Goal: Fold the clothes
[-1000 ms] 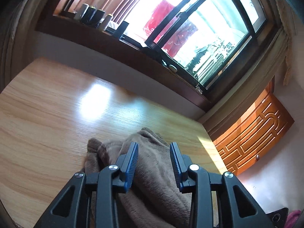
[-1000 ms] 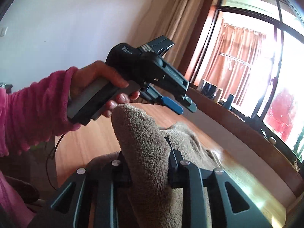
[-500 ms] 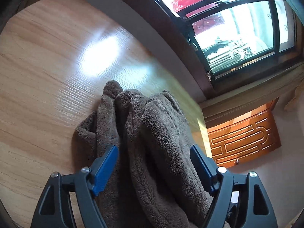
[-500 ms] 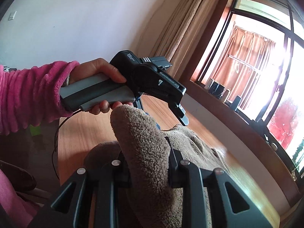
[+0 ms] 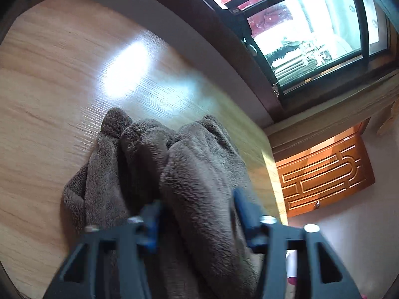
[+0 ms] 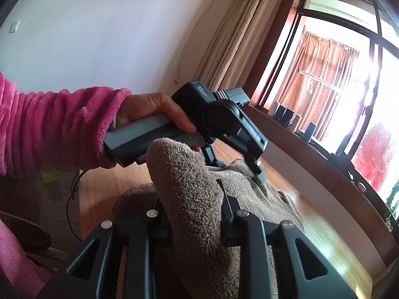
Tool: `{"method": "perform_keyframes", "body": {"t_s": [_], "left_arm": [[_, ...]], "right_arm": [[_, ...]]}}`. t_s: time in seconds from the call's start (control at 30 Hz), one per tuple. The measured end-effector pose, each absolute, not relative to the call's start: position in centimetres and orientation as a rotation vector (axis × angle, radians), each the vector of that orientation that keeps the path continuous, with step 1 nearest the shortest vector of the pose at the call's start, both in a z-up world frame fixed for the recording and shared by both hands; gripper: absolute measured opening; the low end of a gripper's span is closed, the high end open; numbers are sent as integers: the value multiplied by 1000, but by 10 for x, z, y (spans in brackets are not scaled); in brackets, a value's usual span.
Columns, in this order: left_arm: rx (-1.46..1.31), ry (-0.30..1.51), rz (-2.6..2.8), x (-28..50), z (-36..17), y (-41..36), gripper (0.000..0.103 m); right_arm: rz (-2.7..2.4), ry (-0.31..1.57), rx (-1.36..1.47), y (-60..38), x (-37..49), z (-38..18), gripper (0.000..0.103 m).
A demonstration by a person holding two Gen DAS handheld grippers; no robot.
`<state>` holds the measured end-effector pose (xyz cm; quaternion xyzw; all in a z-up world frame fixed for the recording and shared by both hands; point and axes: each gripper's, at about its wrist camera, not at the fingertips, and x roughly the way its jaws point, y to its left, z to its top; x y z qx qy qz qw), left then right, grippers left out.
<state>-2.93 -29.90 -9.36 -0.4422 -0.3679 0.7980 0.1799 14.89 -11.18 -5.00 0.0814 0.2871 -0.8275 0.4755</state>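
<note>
A brown fleece garment [image 5: 149, 174] lies bunched on the wooden table [image 5: 49, 87], and everything here is best placed against it. In the left wrist view the garment rises in three or four soft ridges that run from the camera toward the window [image 5: 311, 37], which sits beyond the table's far edge. The left gripper [image 5: 197, 214] is down over the near end of the garment, with the thickest ridge between its blue pads [image 5: 152, 224]; its jaws are closing around that fold (the fingers are blurred, so whether the pads press the fleece yet I cannot tell).

In the right wrist view the right gripper [image 6: 194, 214] stands at the other near part of the garment and is clamped on a tall rounded fold [image 6: 184, 186], which pokes up between its black fingers and fills the narrow gap. Beyond that fold the left gripper's body [image 6: 224, 122] is tilted down onto the garment, its fingertip [image 6: 259, 174] sunk against the fleece. A hand [image 6: 154, 109] in a pink fleece sleeve [image 6: 54, 129] holds its grey handle above the garment's near side. The rest of the garment spreads flat on the table toward the window side, past both grippers. A carved wooden door [image 5: 324, 174] shows to the right of the garment, off the table.
</note>
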Motion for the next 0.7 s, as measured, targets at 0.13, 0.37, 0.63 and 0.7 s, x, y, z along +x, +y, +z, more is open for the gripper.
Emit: {"method": "perform_keyframes", "body": {"t_s": [0.13, 0.37, 0.63, 0.7], "left_arm": [[-1101, -1034, 2297, -18, -67, -303, 20], [-909, -998, 2402, 17, -18, -333, 20], [-1172, -1179, 2417, 35, -122, -374, 21], [-1143, -1180, 2428, 38, -129, -373, 21]], "right_arm": [[-2057, 654, 163, -107, 145, -36, 28], [-1968, 617, 106, -126, 161, -21, 28], [-1782, 751, 355, -172, 159, -92, 29], [-1763, 756, 386, -175, 158, -97, 31]]}}
